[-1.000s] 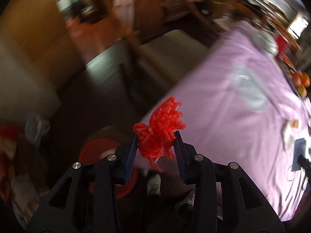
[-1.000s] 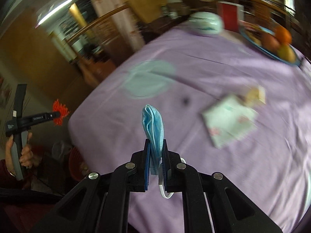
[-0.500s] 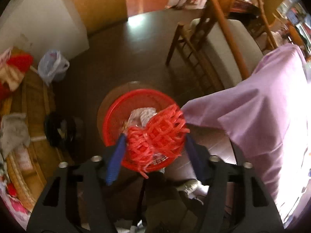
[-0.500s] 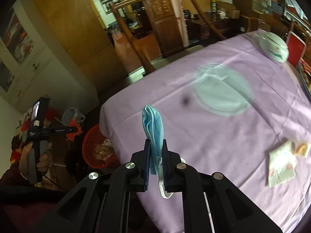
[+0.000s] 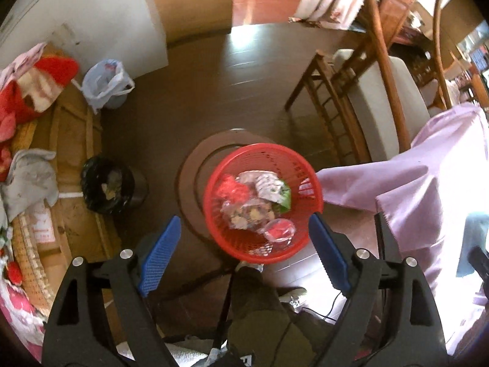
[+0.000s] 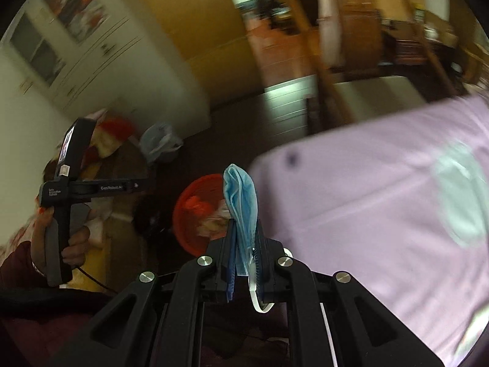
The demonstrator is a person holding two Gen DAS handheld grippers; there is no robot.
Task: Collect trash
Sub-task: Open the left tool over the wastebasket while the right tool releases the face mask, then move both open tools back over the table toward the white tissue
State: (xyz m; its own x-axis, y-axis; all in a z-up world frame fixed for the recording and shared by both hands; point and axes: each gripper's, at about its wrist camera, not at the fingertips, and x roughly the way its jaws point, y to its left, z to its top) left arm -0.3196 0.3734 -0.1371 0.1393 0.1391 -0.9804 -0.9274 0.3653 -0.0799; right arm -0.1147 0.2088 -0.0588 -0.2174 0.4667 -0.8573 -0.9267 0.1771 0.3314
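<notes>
My left gripper (image 5: 244, 241) hangs over the floor with its blue pads spread wide apart and nothing between them. Straight below the gap sits the red basket (image 5: 308, 197), standing on a round mat on the dark floor, just left of the hanging edge of the purple tablecloth (image 5: 428, 189). Inside the basket lie a red net (image 5: 231, 188) at the left side, crumpled clear wrappers (image 5: 247, 211) in the middle, a green scrap at the right and a small clear cup with something red in it at the near rim. Further left stands a black bin (image 5: 107, 185) with a dark liner, and beyond it a white plastic bag (image 5: 105, 84) on the floor. A wooden chair (image 5: 366, 91) stands on the far side of the table.

My right gripper (image 6: 244, 244) is clamped tight on a blue face mask (image 6: 241, 195); the mask stands up folded between the pads, and its white ear loop dangles below them. This view is blurred, but the basket shows just behind the mask, low on the floor beside the table corner, and my left hand (image 6: 71, 241) holds its gripper out to the left of it.
</notes>
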